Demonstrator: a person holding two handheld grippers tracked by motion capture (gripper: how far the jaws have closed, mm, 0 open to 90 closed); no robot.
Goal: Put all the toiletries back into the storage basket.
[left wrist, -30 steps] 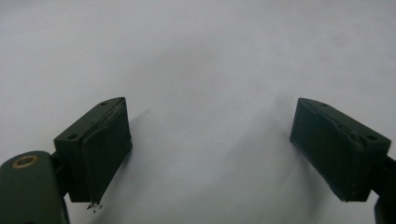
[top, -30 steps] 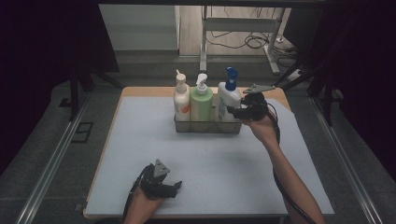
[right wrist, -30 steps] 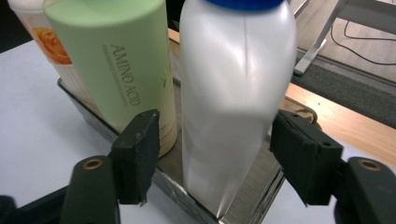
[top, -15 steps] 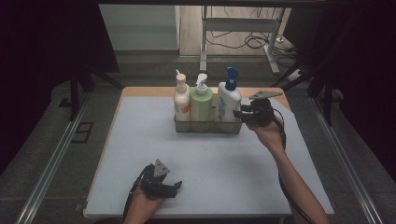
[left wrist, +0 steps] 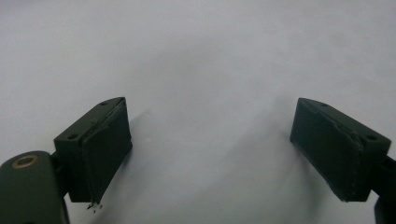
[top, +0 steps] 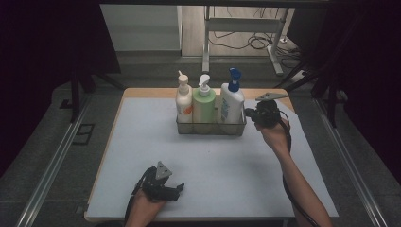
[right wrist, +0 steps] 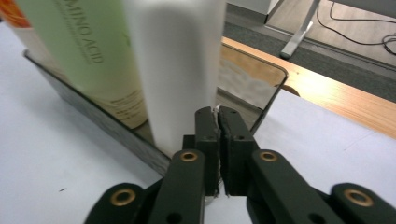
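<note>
A clear rectangular caddy (top: pixel 211 127) at the back of the table holds three pump bottles: a white one with an orange label (top: pixel 183 101), a green one (top: pixel 204 104) and a white one with a blue pump (top: pixel 230 105). My right gripper (top: pixel 248 113) sits just right of the blue-pump bottle, pointing at it. In the right gripper view its jaws (right wrist: pixel 218 119) have just been closing and now meet with nothing between them, close in front of that white bottle (right wrist: pixel 177 65) and the caddy's corner (right wrist: pixel 268 98). My left gripper (top: pixel 178 189) rests open on the mat near the front edge, with bare mat between its fingers (left wrist: pixel 98 144).
A pale mat (top: pixel 213 161) covers the table, with a strip of wooden edge (top: pixel 151 92) showing behind the caddy. Beyond the table are a dark floor, cables and a desk leg (top: pixel 206 42). Metal rails run along both sides.
The right gripper has drawn back a little to the right from the blue-pump bottle, and its jaws have come together. The left gripper has stayed where it was.
</note>
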